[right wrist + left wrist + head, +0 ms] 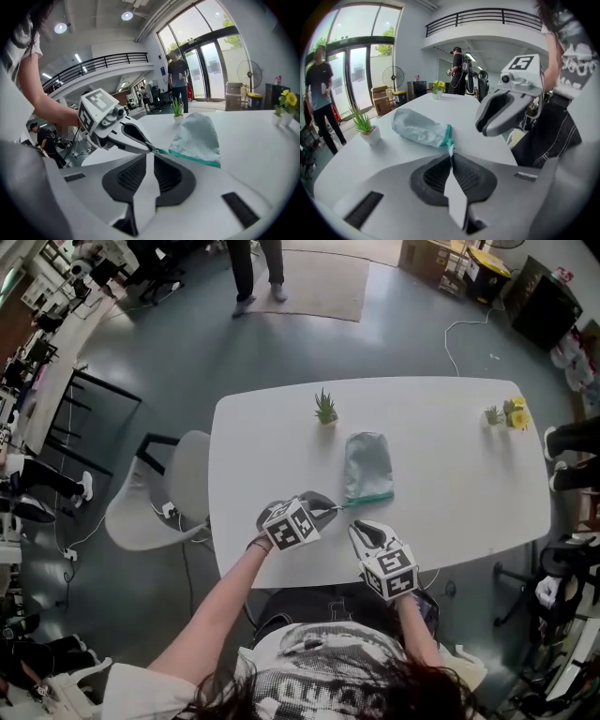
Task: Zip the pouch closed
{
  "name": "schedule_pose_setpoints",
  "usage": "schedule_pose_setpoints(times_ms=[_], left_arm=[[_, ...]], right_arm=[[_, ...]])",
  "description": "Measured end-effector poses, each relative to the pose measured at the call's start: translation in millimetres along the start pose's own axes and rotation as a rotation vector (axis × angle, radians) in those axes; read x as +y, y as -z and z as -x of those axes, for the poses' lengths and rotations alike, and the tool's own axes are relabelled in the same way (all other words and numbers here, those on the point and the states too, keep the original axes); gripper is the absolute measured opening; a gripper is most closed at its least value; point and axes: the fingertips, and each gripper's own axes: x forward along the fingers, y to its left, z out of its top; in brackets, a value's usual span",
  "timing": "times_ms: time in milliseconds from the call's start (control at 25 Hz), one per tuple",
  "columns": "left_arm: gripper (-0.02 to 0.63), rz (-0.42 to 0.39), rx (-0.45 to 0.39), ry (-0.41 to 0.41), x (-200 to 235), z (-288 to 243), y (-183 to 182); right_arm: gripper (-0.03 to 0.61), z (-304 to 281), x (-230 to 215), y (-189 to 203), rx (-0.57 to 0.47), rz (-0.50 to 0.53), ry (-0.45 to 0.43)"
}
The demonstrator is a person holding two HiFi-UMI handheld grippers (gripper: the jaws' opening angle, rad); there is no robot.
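A pale blue-grey pouch (367, 463) lies flat on the white table (459, 493), its teal zipper edge (368, 497) towards me. My left gripper (335, 508) reaches in from the left and is shut on the teal zipper end (450, 143) at the pouch's near left corner. The left gripper view shows that teal tab pinched between the jaws, with the pouch (419, 127) beyond. My right gripper (361, 529) hovers just in front of the zipper edge, slightly open with nothing between its jaws. The right gripper view shows the left gripper (151, 148) holding the zipper end and the pouch (197, 133) behind.
A small potted plant (325, 409) stands behind the pouch. Another small plant (492, 415) and a yellow flower pot (515, 413) sit at the far right. A white chair (164, 493) stands left of the table. A person (255, 268) stands far off.
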Motion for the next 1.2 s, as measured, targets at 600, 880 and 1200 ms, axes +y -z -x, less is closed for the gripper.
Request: schedule_pose_setpoints(times_ms=[600,880,1200], left_arm=[[0.025,0.138,-0.085,-0.055,-25,15,-10],[0.025,0.157,-0.08,-0.064,-23,12,-9],[0.023,0.201,-0.09,-0.068,-25,12,-12]], right_arm=[[0.116,-31,0,20,0.052,-0.054,-0.015],[0.018,-27,2,14,0.012,-0.085,-0.014],[0.005,-26,-5,13,0.006,-0.128,0.001]])
